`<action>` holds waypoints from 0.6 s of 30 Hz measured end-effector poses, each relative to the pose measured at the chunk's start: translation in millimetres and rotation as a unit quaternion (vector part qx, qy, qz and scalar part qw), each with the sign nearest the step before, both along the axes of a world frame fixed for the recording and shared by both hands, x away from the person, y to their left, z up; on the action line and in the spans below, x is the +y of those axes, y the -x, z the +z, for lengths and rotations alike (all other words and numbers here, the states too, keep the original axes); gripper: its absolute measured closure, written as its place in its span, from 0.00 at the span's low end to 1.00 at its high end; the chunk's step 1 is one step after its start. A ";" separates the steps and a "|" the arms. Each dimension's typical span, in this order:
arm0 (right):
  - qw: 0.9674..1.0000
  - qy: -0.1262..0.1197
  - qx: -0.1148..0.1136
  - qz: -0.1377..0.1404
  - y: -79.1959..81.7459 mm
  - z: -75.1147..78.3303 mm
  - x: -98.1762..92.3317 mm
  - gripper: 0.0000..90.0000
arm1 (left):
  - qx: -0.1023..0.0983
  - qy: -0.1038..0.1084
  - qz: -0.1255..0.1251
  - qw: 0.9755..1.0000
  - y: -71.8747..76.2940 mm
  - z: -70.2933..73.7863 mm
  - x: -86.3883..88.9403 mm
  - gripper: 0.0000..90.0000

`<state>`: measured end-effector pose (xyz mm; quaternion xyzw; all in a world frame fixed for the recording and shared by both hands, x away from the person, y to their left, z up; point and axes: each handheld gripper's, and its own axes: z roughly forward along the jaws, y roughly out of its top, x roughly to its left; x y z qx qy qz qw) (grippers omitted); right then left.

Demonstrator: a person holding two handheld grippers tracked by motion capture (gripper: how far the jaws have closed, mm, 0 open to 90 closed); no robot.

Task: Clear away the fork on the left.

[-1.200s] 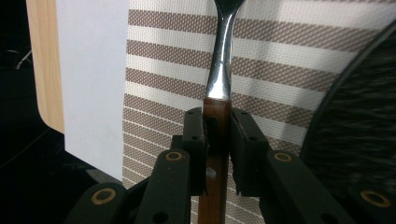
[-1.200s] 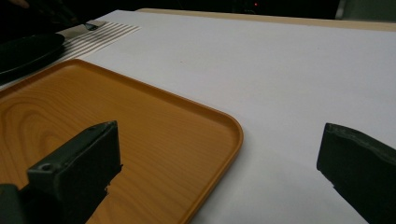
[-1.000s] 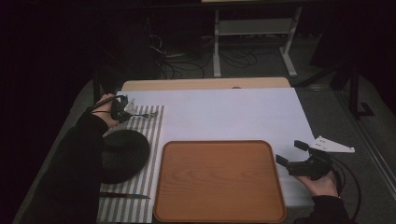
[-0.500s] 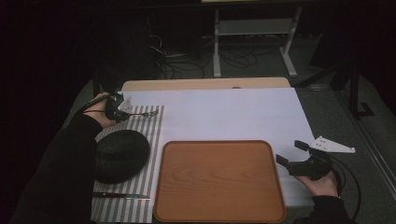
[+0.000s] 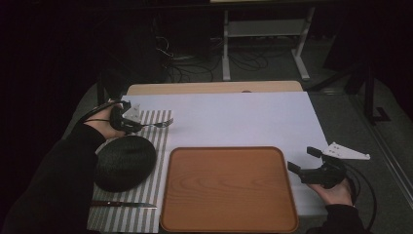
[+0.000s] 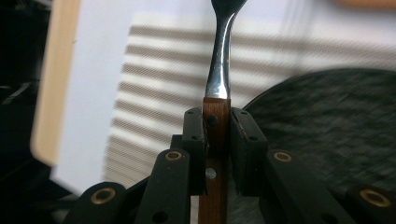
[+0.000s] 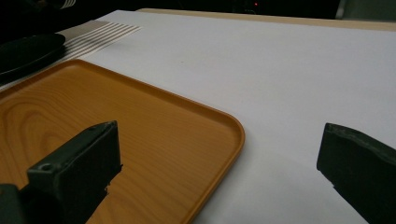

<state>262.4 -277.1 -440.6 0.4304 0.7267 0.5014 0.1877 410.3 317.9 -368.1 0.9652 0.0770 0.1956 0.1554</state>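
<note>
Dark room, white-covered table [image 5: 234, 117]. From above, my left gripper [image 5: 127, 122] has carried the fork [image 5: 158, 124] farther up the striped mat [image 5: 148, 146], clear of the black plate [image 5: 124, 163]; the wooden tray [image 5: 229, 190] lies just beside it.

Along my left jaws, pads clamp the fork's wooden handle [image 6: 215, 140]; the tines seem cropped.

My right gripper [image 7: 219, 163] gapes wide, empty, at the tray's corner [image 7: 236, 128].

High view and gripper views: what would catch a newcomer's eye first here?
The big wooden tray lies bare at the near middle of the white table. At far left, the left gripper clamps the wooden handle of a fork above the striped mat, beside a black plate. The right gripper waits open by the tray's right edge.
</note>
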 end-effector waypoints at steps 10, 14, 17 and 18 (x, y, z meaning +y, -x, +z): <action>1.000 0.000 0.001 -0.001 -0.1 -0.5 -0.2 0.00 | 0.020 0.026 0.022 0.999 20.7 -4.9 -7.8 0.86; 1.000 -0.001 0.001 -0.002 0.1 -0.4 -0.5 0.00 | 0.026 0.032 0.020 0.999 30.9 -4.4 -14.9 0.86; 1.000 0.000 0.002 -0.002 0.1 -0.5 -0.5 0.00 | 0.031 0.020 0.010 0.999 40.0 -5.1 -23.7 0.86; 1.000 0.000 0.002 -0.002 0.1 -0.4 -0.5 0.00 | 0.039 0.023 0.010 0.999 42.7 -5.4 -26.4 0.86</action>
